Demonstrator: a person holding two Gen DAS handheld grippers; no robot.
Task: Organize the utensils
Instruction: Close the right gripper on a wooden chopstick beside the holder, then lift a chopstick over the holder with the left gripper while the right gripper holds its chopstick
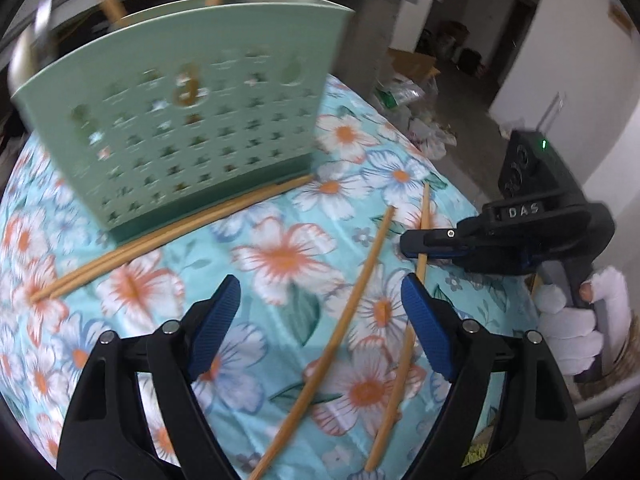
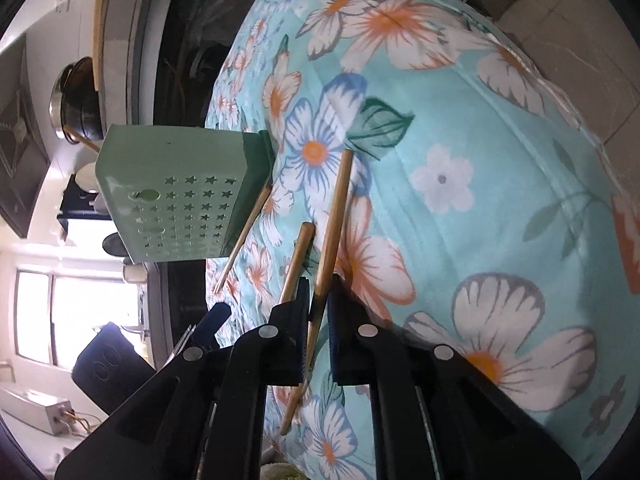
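A pale green perforated utensil holder [image 1: 200, 128] [image 2: 168, 168] stands on the floral cloth [image 1: 280, 216], with chopsticks sticking out of its top. A pair of wooden chopsticks [image 1: 160, 240] [image 2: 240, 248] lies along its base. Two more lie loose on the cloth. My right gripper [image 1: 416, 244] [image 2: 318, 284] is shut on one loose chopstick [image 1: 425, 208] [image 2: 336, 208] near its middle. The other loose chopstick [image 1: 360, 284] [image 2: 298, 256] lies on the cloth between the fingers of my left gripper [image 1: 320, 292], which is open and not touching it.
A white-gloved hand [image 1: 572, 320] holds the right gripper's handle at the cloth's right edge. Bags and boxes [image 1: 404, 92] lie on the floor beyond the table. A metal pot [image 2: 76, 96] sits on a counter behind the holder.
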